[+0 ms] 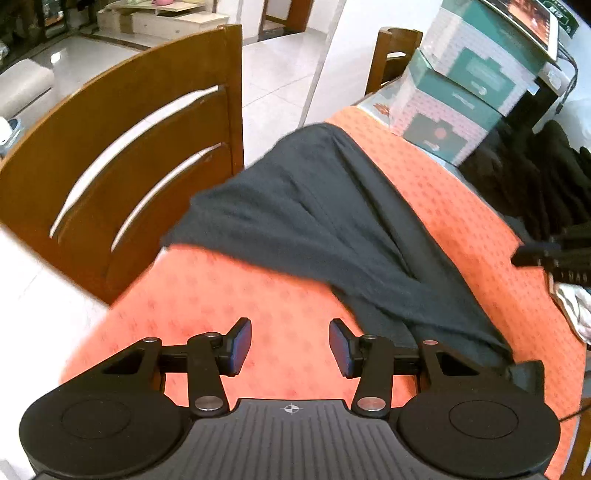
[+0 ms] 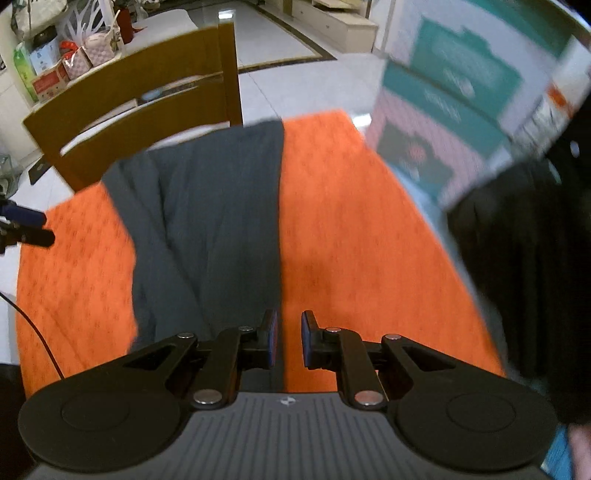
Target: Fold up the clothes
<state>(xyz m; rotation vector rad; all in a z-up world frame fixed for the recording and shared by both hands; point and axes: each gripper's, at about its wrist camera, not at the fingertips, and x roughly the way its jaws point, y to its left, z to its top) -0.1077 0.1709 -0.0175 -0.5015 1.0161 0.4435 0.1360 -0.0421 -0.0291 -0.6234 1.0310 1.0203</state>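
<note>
**Dark garment lying on an orange table, both grippers released above it**

A dark grey garment (image 2: 207, 221) lay spread lengthwise on an orange patterned tablecloth (image 2: 351, 240). It ran from the near edge of the table to the far edge, where its end reached the rim beside a chair. Soft lengthwise folds creased its left half, and its right edge lay straight. What kind of garment it was could not be told.

The right gripper (image 2: 288, 338) hung above the near end of the garment, at its right edge, with its jaws a little apart and nothing between them. The left gripper (image 1: 290, 345) hung over bare cloth just left of the garment, its jaws spread wide and empty. Its blue pads (image 1: 242, 343) faced each other across the gap.

The tablecloth covered the whole working surface. Beyond the far edge stood a brown wooden chair (image 1: 129, 147) with a slatted back, pushed up to the table. Behind it stretched a pale, glossy tiled floor (image 1: 273, 77) and a low light-coloured cabinet (image 2: 332, 22) along the far wall.

On the right of the table stood stacked boxes (image 1: 469, 85) printed in green and pink, close to the cloth's edge. A heap of black fabric (image 2: 517, 277) lay near them on the right side, blurred. A second chair back (image 1: 395, 55) showed behind the boxes.
</note>
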